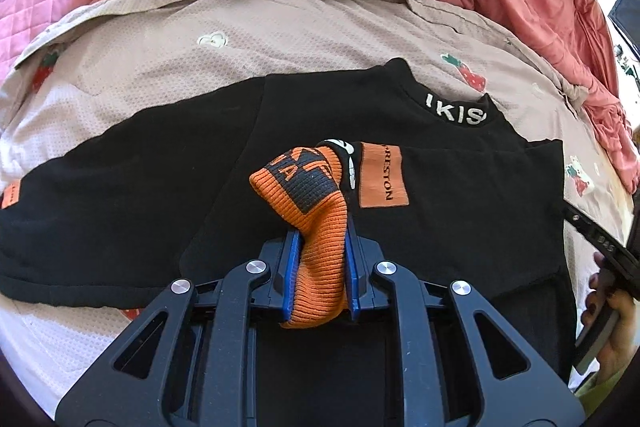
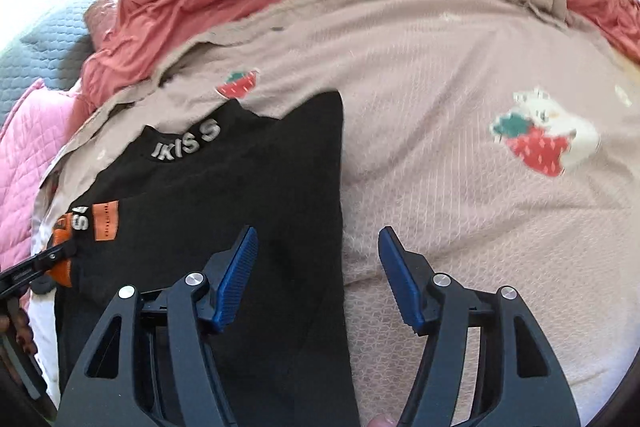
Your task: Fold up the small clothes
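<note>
On the bed (image 1: 168, 39) a black top (image 1: 460, 235) lay partly folded, one sleeve already across its body. Left claw (image 1: 320, 247) gripped the orange cuff (image 1: 316, 211); right claw (image 2: 318, 275) hung open, empty, above the top's edge. Further folds seemingly remained.

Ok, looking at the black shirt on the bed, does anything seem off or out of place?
Mostly tidy. The black shirt lies flat on the strawberry-print blanket, but its orange ribbed cuff is bunched up, pinched in the left tongs. The right tongs stand open over the shirt's edge, holding nothing.
</note>
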Tool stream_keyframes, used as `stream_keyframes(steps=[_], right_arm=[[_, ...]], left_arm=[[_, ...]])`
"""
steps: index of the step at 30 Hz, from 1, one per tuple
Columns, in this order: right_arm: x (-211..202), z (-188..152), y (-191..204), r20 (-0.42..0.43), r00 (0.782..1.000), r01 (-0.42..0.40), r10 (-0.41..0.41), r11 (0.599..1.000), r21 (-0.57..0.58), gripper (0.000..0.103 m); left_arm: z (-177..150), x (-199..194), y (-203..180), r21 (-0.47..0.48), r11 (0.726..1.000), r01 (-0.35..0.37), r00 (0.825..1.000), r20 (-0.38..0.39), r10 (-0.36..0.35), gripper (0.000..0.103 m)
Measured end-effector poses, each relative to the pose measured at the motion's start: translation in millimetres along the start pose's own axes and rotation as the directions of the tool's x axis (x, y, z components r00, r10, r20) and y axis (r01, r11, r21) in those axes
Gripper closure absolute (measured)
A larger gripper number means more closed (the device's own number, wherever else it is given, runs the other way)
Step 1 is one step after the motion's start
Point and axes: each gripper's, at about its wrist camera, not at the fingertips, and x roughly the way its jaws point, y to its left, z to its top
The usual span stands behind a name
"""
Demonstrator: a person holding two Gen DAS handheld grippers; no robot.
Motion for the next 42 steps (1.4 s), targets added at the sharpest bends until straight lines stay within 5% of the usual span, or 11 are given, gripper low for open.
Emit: stream_keyframes(steps=[3,8,9,13,17,19,21,25,29,39,42], right_arm=[[5.6,-2.0,4.2,-0.021,0.999,-0.026,0.025,0.999,-0.036,0.088],[-4.4,4.6,-10.1,-0.008,1.000,-0.026,0.026,1.000,0.005,0.091],[-5.3,6.0,-18.4,-0.002,1.000,-0.008,0.008,1.000,0.024,0.099],[1.4,5.6,-45.3,-0.030,0.994,0.104,-0.102,0.993,0.048,0.103],[-10.4,9.7,-44.3,0.017,0.996,0.092,-0.093,0.994,0.056,0.103],[-28.1,14.7,-25.9,0.090,0.994,0.055,-0.055,0.998,0.006,0.099],[-35.0,15.3,-5.5,0.112,0.994,0.010,-0.004,0.998,-0.055,0.080],[-23.2,3.9,40.0,0.047,0.996,-0.067,0.078,0.977,-0.204,0.074],[13.2,-18.4,50.3,-0.104,0.989,0.060,-0.102,0.936,-0.348,0.061],[12.8,-21.2,44.1,-0.115,0.990,0.031,-0.076,0.935,-0.354,0.058],[11.1,-15.2,45.4,-0.124,0.992,-0.020,-0.022,0.943,-0.331,0.039]], left_arm=[[2.2,-3.7,-3.2,0.006,1.000,0.004,1.000,0.013,-0.004,0.091],[7.3,-12.3,-8.7,0.002,0.999,0.035,0.998,0.043,-0.035,0.091],[7.3,-10.1,-11.0,0.005,0.999,0.039,0.999,0.038,-0.039,0.091],[3.2,15.2,-13.4,0.033,0.999,-0.037,0.999,-0.004,0.037,0.089],[0.4,25.4,-2.4,-0.006,1.000,-0.023,0.999,-0.030,0.023,0.084],[0.2,23.3,-1.2,0.002,1.000,-0.018,1.000,-0.023,0.018,0.083],[-0.2,23.4,-0.4,0.007,1.000,-0.020,1.000,-0.024,0.020,0.081],[-2.0,23.6,0.5,0.005,1.000,-0.029,0.999,-0.019,0.029,0.078],[-3.1,23.8,1.9,0.019,0.999,-0.046,0.999,-0.020,0.046,0.071],[-4.9,17.1,7.9,0.018,0.998,-0.056,0.998,-0.018,0.056,0.060],[-6.0,-2.4,6.7,0.010,0.994,-0.111,0.994,0.016,0.111,0.060]])
